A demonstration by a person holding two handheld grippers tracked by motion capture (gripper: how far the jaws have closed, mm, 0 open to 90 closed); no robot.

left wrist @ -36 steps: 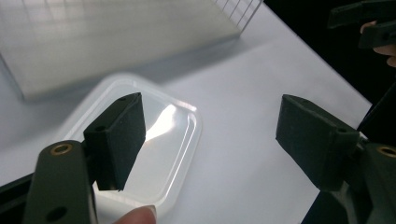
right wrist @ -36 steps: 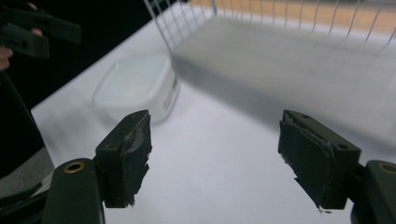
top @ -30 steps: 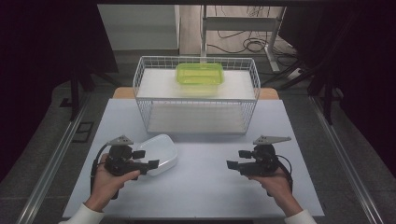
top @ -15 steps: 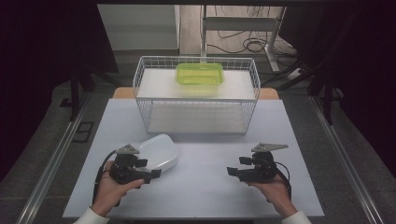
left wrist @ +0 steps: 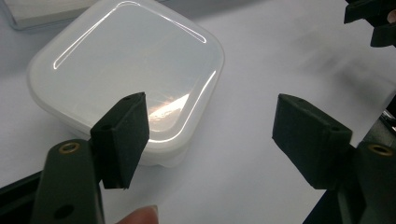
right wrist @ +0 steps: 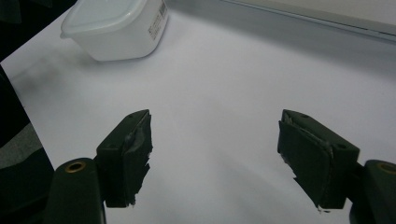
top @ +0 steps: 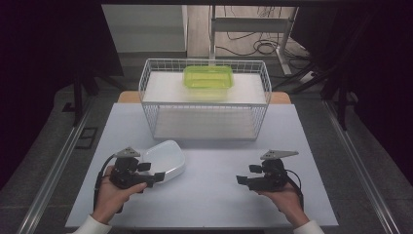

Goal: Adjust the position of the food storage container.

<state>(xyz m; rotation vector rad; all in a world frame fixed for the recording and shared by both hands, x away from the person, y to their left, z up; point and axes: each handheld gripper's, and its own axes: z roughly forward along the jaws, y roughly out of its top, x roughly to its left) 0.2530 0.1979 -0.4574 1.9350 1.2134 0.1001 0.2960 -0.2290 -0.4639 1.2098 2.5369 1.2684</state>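
- White table (top: 214,195) underneath; left gripper (top: 157,177) has drawn back, jaws just narrowing yet wide, nothing between them
- lidded tub (left wrist: 126,79) sits just ahead, released
- right gripper (right wrist: 212,158) gapes, holding nothing; tub far off

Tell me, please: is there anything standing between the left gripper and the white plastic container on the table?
Nothing visible does. The left gripper has its jaws wide open right at the white container, and they have just been closing a little with nothing between them. One jaw overlaps the container's near edge; only bare table lies around it.
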